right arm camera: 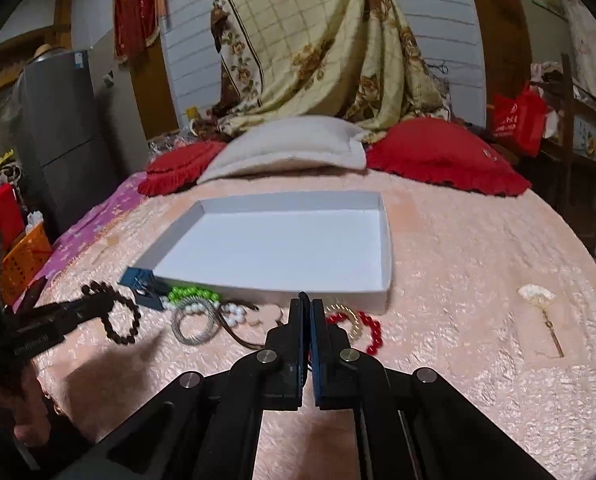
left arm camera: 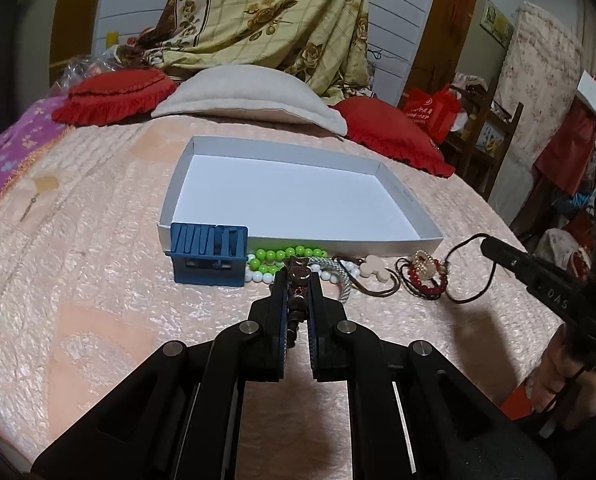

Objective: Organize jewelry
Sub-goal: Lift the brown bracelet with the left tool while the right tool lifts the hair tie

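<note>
Holding a dark brown bead bracelet (left arm camera: 296,280) in my left gripper (left arm camera: 298,276), I see its fingers clenched on the strand; from the right wrist view the loop (right arm camera: 120,318) dangles free at 9 o'clock, above the pink bedspread (right arm camera: 457,280). My right gripper (right arm camera: 306,304) looks pressed together with nothing plainly between its fingers, poised just above the jewelry pile.

The white tray (left arm camera: 298,236) sits at 12 o'clock, bare inside. The pile lies against its near wall: green beads (left arm camera: 282,256), white beads (left arm camera: 258,278), a grey cord bracelet (right arm camera: 196,322), a red bead bracelet (right arm camera: 371,330) and a pale flower pendant (left arm camera: 375,270) on a dark cord. A blue slotted box (left arm camera: 208,256) stands at the tray's near-left corner. 1 shell-like earring (right arm camera: 535,294) lies well apart at 3 o'clock.

What worries me:
- The bracelet is pinched by only a few beads, so a quick swing toward the tray could let it slip out and fall on the pile.
- The hanging loop may snag the blue box or the tray's near wall if I carry it low.
- The pendant cord crosses other pieces, so grabbing 1 with my right could drag its neighbours along.
</note>
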`<act>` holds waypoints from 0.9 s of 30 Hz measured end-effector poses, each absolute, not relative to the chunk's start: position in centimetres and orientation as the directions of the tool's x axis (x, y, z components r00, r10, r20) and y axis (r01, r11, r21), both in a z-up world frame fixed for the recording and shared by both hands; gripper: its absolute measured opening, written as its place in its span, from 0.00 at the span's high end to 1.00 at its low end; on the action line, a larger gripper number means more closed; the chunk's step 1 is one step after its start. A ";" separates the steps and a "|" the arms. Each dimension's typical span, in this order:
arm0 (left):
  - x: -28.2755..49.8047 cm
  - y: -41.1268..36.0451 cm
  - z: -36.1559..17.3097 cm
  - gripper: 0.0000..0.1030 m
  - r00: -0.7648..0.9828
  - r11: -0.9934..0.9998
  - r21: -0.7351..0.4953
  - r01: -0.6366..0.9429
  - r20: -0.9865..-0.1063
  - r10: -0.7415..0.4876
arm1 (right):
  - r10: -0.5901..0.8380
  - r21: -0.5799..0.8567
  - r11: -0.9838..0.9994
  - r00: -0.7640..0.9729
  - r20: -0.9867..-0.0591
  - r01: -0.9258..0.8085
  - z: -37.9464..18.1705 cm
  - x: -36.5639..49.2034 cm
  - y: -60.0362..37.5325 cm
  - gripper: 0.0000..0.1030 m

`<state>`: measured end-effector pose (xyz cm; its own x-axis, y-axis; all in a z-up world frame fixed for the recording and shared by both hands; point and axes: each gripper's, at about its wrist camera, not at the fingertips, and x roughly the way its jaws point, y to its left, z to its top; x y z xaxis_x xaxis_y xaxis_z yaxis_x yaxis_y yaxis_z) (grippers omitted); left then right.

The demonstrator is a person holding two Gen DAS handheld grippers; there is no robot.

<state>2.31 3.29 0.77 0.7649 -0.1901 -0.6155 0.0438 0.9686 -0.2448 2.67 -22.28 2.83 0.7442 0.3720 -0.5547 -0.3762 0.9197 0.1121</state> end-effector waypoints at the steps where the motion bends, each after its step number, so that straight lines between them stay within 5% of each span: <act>1: 2.3 3.2 0.7 0.93 0.767 0.968 -0.247 0.045 -0.613 -0.192 | 0.358 0.100 0.925 0.750 -0.556 -0.367 2.8 2.6 -22.1 0.98; 27: 2.5 2.3 0.9 0.93 0.762 0.963 -0.263 0.050 -0.614 -0.207 | 0.303 0.033 0.933 0.733 -0.609 -0.358 1.3 3.3 -20.7 0.98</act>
<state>2.47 2.34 0.92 0.7619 -0.2072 -0.6137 0.0499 0.9634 -0.2632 3.26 -20.70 1.32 0.7326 0.3031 -0.6094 -0.3583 0.9330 0.0334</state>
